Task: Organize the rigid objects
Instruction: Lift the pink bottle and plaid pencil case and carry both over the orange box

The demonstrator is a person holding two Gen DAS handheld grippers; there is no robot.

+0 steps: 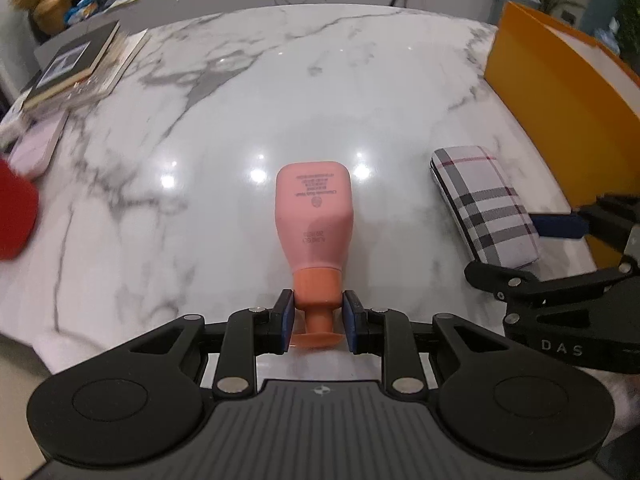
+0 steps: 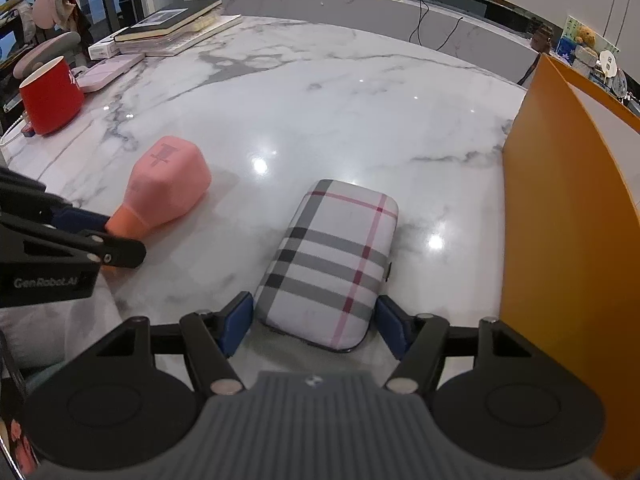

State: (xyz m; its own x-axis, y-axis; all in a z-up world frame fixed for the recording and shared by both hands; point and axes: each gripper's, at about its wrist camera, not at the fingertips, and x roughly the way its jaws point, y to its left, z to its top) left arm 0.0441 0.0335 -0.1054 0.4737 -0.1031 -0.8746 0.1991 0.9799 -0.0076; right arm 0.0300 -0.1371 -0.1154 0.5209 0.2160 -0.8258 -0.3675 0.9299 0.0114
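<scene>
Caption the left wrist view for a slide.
Left hand-held gripper clamps the pink bottle by its orange cap above the marble table; plaid case at right.

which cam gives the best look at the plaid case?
Right wrist view. The plaid case sits centred there, its whole top showing, between the right gripper pads. The left wrist view has it off to the right edge, slanted, its near end partly behind the right gripper's finger.

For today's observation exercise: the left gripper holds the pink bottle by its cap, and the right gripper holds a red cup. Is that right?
Not quite. The right gripper holds the plaid case, not the red cup, as the right wrist view shows. The left gripper does hold the pink bottle by its cap.
</scene>
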